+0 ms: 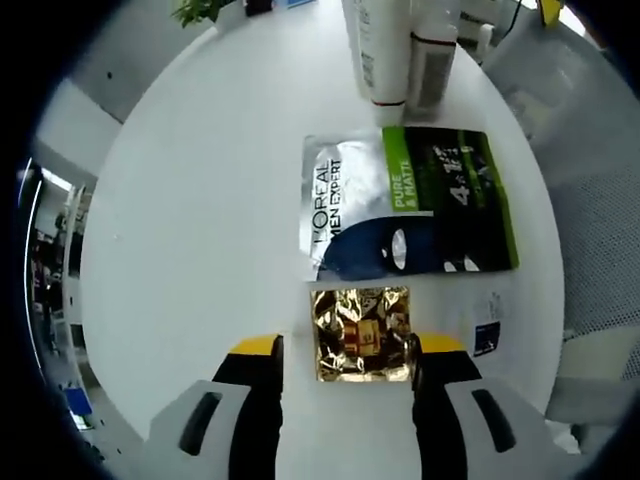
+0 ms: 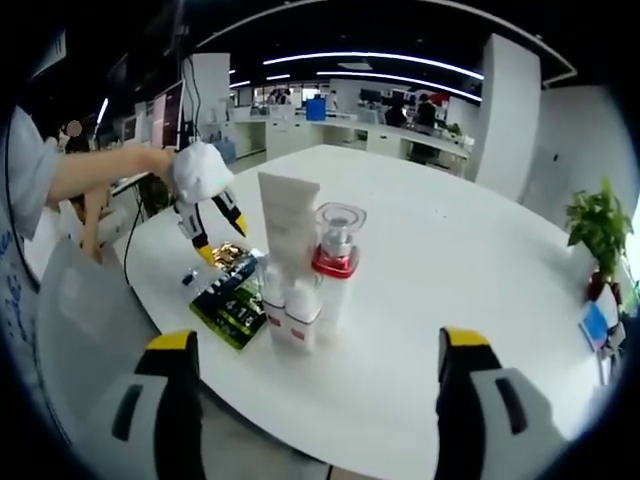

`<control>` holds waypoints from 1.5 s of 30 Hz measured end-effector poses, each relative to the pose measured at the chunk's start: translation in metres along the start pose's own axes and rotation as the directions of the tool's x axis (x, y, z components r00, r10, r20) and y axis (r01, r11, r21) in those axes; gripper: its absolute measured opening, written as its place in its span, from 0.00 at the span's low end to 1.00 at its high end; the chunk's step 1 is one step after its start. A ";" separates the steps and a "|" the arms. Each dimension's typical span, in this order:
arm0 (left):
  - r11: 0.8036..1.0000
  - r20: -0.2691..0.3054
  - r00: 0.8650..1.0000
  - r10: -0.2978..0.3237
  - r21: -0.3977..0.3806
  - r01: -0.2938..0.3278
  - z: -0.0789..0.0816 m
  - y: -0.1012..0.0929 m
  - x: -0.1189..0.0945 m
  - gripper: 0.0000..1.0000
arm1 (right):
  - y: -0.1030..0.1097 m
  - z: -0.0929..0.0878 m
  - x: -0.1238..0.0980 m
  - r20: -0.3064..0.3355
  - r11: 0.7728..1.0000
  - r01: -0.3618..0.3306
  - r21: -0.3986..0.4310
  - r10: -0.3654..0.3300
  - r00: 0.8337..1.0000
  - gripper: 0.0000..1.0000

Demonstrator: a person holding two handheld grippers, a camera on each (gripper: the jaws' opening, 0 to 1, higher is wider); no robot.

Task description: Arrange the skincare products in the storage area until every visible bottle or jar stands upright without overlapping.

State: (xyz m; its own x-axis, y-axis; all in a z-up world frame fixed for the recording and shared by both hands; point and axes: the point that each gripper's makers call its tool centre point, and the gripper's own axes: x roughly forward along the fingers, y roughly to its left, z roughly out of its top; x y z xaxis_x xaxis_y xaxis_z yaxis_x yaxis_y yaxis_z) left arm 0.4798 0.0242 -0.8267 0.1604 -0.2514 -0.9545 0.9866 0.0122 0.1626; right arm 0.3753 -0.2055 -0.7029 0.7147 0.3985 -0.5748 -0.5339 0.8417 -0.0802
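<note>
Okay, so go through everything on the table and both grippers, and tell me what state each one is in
Left gripper: open, either side of the gold sachet.
Gold sachet: lying flat.
Face mask packet: lying flat.
White tube: upright on its cap.
Red-collared bottle: upright.
Right gripper: open, empty.

In the left gripper view, the white tube (image 1: 380,50) and the bottle (image 1: 432,60) beside it are running off the top edge, and small print on the sachet (image 1: 408,203) is blurring.
</note>
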 end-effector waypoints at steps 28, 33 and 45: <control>0.969 0.215 0.959 0.184 -0.201 -0.140 0.031 0.007 -0.064 0.56 | 0.010 0.007 -0.005 0.024 0.999 -0.016 -0.033 0.017 1.000 1.00; 0.938 0.290 0.924 0.248 -0.311 -0.154 0.037 0.004 -0.089 0.60 | 0.011 0.010 -0.006 0.031 0.999 -0.019 -0.037 0.020 0.999 1.00; 0.862 0.392 0.829 0.398 -0.470 -0.191 0.038 -0.011 -0.140 0.65 | 0.013 0.019 -0.007 0.046 0.998 -0.019 -0.066 0.022 0.999 1.00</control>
State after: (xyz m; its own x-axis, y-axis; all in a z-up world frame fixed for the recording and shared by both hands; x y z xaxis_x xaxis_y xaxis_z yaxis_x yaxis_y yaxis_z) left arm 0.4452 0.0219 -0.6857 0.5140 -0.5834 -0.6288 0.8333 0.5137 0.2046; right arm 0.3719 -0.1899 -0.6842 0.7228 0.4333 -0.5383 -0.5761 0.8081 -0.1230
